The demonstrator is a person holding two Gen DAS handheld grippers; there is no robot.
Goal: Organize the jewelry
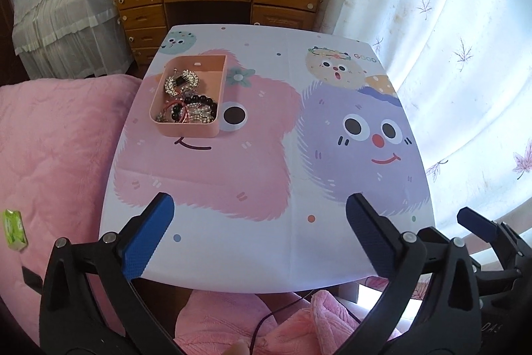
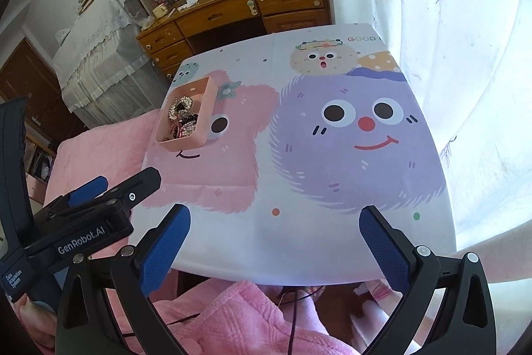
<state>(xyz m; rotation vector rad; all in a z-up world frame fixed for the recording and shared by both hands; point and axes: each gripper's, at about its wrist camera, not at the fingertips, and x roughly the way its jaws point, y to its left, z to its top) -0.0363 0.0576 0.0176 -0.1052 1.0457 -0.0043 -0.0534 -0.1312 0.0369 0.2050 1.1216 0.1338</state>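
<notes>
All the jewelry I can make out sits in one place: the pink tray on the left part of the table, over the pink cartoon creature printed on the cloth. Inside it, toward the far end, lies a sparkly rhinestone piece; nearer the front wall there is a string of black beads tangled with pearly strands and a red cord. I cannot tell the smaller pieces apart. Moving right, the cloth over the purple creature carries nothing loose that I can see. Nearest me, the left gripper hangs above the front edge of the table with its blue pads spread wide and nothing between them. Beside it, the right gripper is likewise splayed and empty, well back from the tray. My guess is that the gathering is done, or nearly so, since no piece lies outside the tray. What may remain is untangling the heap inside.
</notes>
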